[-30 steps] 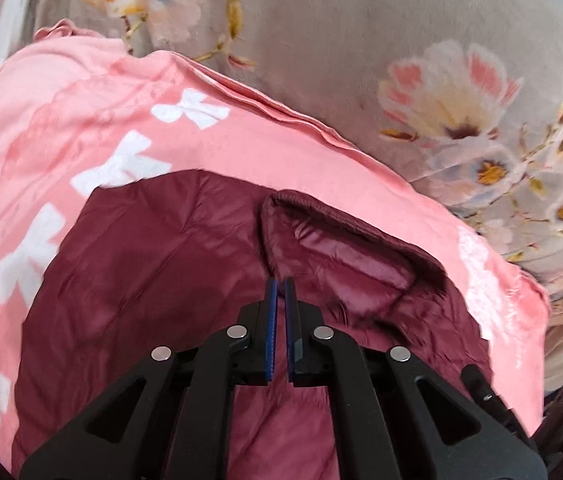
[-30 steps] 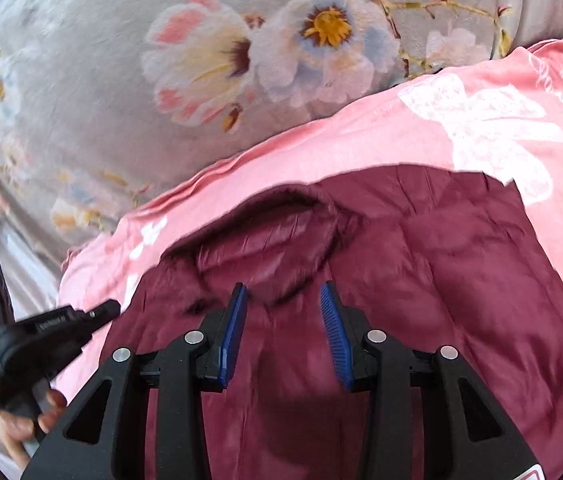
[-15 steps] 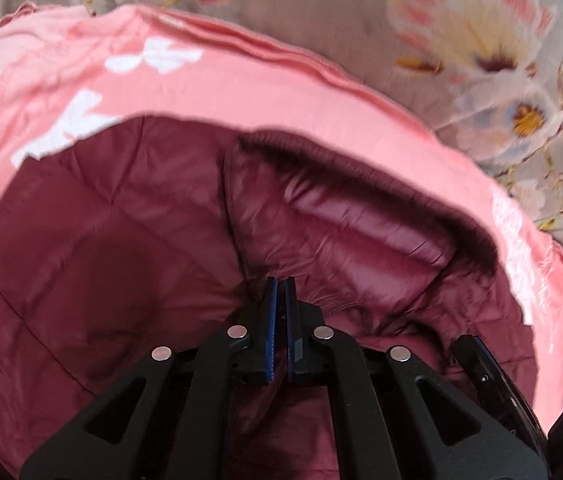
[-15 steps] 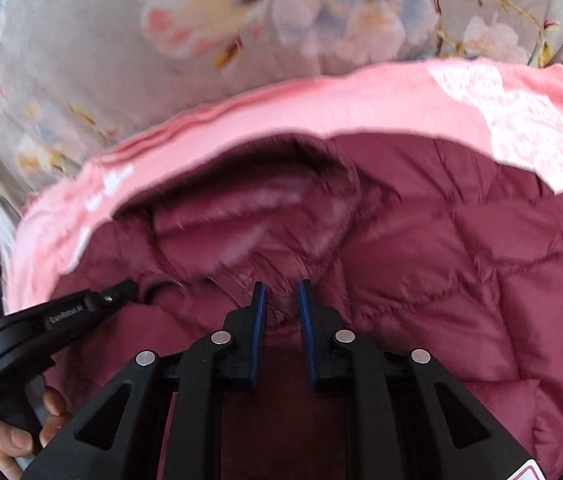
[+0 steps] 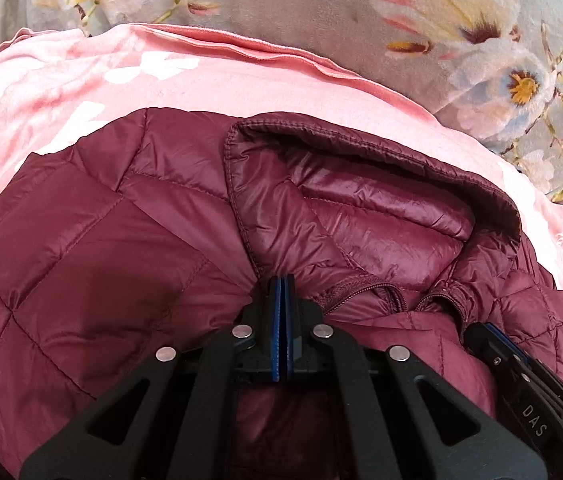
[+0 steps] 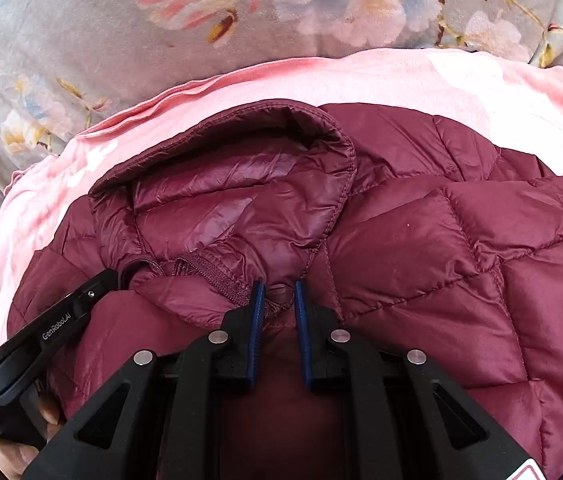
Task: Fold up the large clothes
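A dark red quilted puffer jacket (image 5: 93,248) lies flat, its collar (image 5: 381,208) open and its zipper (image 5: 365,284) showing. It also fills the right wrist view (image 6: 461,248). My left gripper (image 5: 281,280) is shut, its tips pressed at the collar's base on the left side; whether fabric sits between them is hidden. My right gripper (image 6: 277,286) stands narrowly open around a bit of jacket fabric by the zipper (image 6: 217,272) at the collar's base. Each gripper shows at the edge of the other's view: the right one (image 5: 521,376), the left one (image 6: 41,336).
The jacket rests on a pink blanket with white bows (image 5: 113,64), also in the right wrist view (image 6: 421,76). Under it lies a grey bedspread with large flowers (image 5: 461,12). A hand (image 6: 13,452) holds the left gripper.
Both grippers have dropped toward the jacket's collar. The right gripper's jaws narrowed from wide open, then opened slightly. The left stayed shut.
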Demonstrator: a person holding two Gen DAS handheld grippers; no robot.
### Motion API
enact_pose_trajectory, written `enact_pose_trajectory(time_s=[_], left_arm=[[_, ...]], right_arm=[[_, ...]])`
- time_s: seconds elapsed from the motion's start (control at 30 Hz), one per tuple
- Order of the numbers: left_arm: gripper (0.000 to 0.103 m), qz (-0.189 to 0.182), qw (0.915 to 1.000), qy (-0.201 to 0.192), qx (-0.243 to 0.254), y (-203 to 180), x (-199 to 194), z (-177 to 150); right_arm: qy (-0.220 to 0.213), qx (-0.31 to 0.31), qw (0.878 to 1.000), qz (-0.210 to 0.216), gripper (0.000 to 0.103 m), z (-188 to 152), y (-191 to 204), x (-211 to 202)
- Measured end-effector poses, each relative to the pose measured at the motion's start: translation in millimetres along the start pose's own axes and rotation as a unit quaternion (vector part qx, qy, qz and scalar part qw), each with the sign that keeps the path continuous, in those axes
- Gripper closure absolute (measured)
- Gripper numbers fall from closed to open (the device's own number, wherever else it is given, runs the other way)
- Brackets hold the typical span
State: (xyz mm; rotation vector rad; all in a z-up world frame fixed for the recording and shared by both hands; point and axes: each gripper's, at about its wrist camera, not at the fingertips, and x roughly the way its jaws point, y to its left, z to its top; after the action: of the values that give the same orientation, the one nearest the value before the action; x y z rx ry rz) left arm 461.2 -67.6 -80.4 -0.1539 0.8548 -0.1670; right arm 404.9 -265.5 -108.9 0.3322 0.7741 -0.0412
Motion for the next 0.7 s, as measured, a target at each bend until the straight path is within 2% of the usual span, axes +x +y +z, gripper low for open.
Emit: enact_pose_trajectory(time_s=[0.1, 0.23, 0.4, 0.53, 0.7], left_arm=[[0.102, -0.003, 1.0000, -0.004, -0.003, 0.5, -1.8, -0.5], [0.101, -0.013, 0.9992, -0.012, -0.035, 14.1, -11.1, -0.3], [0.101, -0.035, 0.9964, -0.018, -0.076, 34.5, -34.3, 21.0], [0.101, -0.030, 0.9947, -0.048, -0.086, 38.0, -53.3, 58.8], [0.101, 0.006, 0.9956, -0.070, -0.062, 22.9, -39.2, 89.9]], right_arm=[[-0.008, 0.015, 1.000, 0.023, 0.088, 0.4, -6.0, -4.1], [-0.034, 0.045, 0.997, 0.051, 0.082, 2.1, -16.2, -23.6], [-0.062, 0.075, 0.992, 0.086, 0.074, 25.4, -24.7, -52.4], [-0.103, 0.078, 0.989, 0.067, 0.073, 64.2, -17.1, -60.0], [-0.089, 0.086, 0.990, 0.061, 0.073, 95.0, -10.7, -27.8]])
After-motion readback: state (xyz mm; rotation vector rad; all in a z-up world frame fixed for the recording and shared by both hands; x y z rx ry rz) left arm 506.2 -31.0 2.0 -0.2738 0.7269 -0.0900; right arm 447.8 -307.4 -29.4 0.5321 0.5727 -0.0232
